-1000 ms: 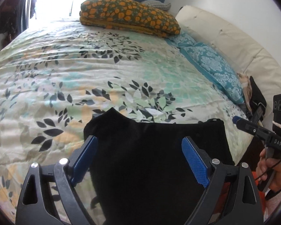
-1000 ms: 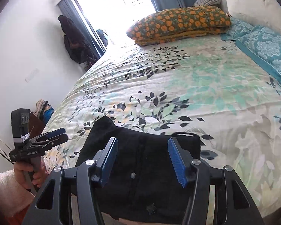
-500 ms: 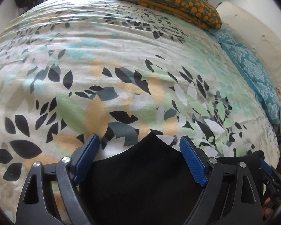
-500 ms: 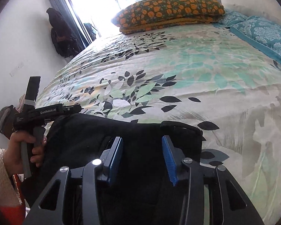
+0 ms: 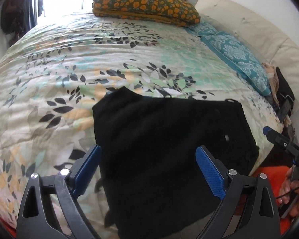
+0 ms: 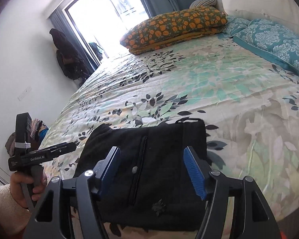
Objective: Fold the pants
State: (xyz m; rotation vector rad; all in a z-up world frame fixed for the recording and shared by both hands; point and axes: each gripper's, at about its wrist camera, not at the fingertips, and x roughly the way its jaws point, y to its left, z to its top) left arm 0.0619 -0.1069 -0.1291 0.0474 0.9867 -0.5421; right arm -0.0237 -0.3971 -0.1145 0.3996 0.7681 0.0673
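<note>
The folded black fabric pants [image 5: 169,149] run off the lower frame edge, waistband toward the leaf-print bed cover [image 5: 69,69]; the left tool [image 5: 147,171] and right tool [image 6: 152,171] both gape apart, gripping nothing.

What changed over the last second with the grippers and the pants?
The left hand-held gripper dipped low toward the black pants half a second ago, then pulled back up and away. The right hand-held gripper also eased in and withdrew. Neither took hold of anything; both stand open above the cloth. The pants stayed folded on the bedspread; the pillows did not move.
</note>
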